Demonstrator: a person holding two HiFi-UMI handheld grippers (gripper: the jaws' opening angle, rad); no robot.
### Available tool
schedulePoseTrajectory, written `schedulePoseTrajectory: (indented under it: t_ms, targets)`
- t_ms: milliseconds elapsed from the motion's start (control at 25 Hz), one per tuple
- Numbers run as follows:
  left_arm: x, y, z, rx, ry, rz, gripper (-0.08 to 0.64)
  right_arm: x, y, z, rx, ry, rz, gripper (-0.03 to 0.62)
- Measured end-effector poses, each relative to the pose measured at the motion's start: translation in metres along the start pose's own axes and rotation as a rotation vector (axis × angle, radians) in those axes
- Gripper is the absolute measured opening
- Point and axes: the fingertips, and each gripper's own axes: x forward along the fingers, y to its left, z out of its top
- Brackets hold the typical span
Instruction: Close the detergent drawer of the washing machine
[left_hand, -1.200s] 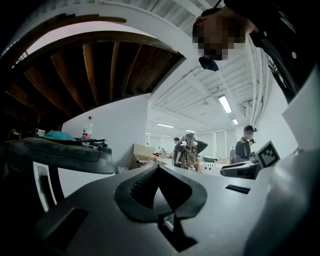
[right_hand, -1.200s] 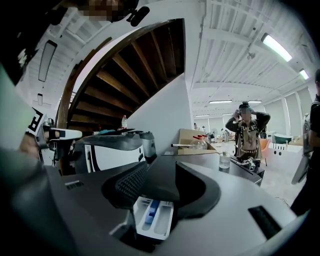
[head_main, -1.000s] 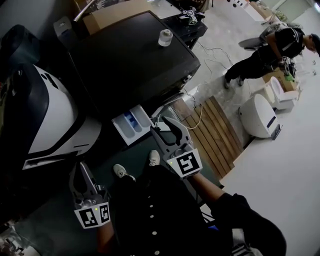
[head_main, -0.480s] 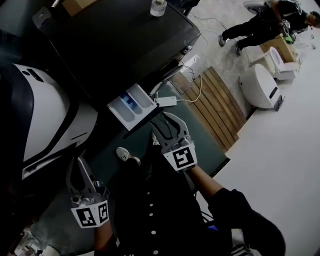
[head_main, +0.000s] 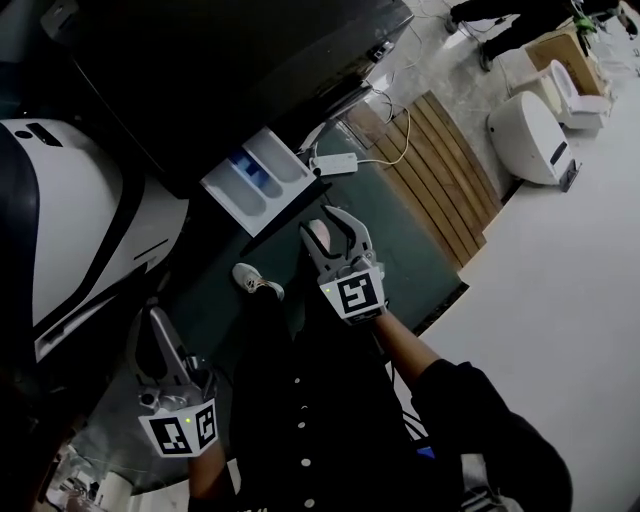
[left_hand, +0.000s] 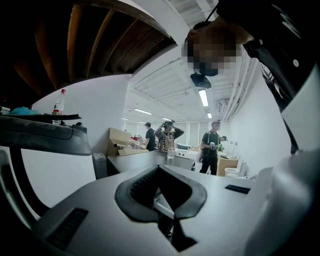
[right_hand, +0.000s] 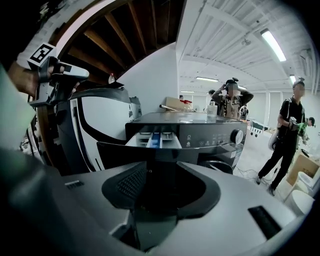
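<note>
Clear space lay in front of the detergent drawer (head_main: 255, 182), between it and the right gripper (head_main: 322, 228); a white machine (head_main: 90, 230) stood close beside it.

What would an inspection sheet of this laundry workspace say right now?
Surface: washing machine top, dark, bears a clear cup.
Job's things: detergent drawer pulled out.
Clutter: wooden slats on the floor.
Grippers: right gripper open, empty, short of the drawer; left gripper open, empty.
Cables: white power strip with its lead on the floor.
Surroundings: white machine alongside; people behind.
</note>
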Motion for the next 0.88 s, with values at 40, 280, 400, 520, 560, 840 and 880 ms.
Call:
schedulePoseTrajectory:
  t_ms: [40,280,400,520,560,840,880]
  targets:
    - [-0.001,0.0,-0.003,0.0,0.006,0.0,0.005,0.002,0.0,-0.005,0.0,0.006,-0.001,0.178]
    - [-0.007,0.004,-0.014,-0.012,0.032,0.007,0.005,0.015,0.002,-0.02,-0.001,0.03,-0.001,0.178]
    - [-0.008,0.004,-0.016,-0.013,0.043,0.009,0.005,0.02,0.004,-0.022,0.003,0.041,-0.002,0.181]
    - [-0.009,0.005,-0.019,-0.018,0.052,0.017,0.005,0.026,0.004,-0.023,0.025,0.03,-0.012,0.185]
    - [-0.01,0.006,-0.02,-0.018,0.055,0.019,0.005,0.026,0.004,-0.023,0.03,0.027,-0.017,0.186]
    - [-0.014,0.011,-0.022,-0.02,0.061,0.034,0.005,0.027,0.005,-0.021,0.042,0.055,-0.008,0.181]
    - [-0.015,0.012,-0.021,-0.02,0.061,0.035,0.005,0.028,0.005,-0.021,0.038,0.053,-0.005,0.183]
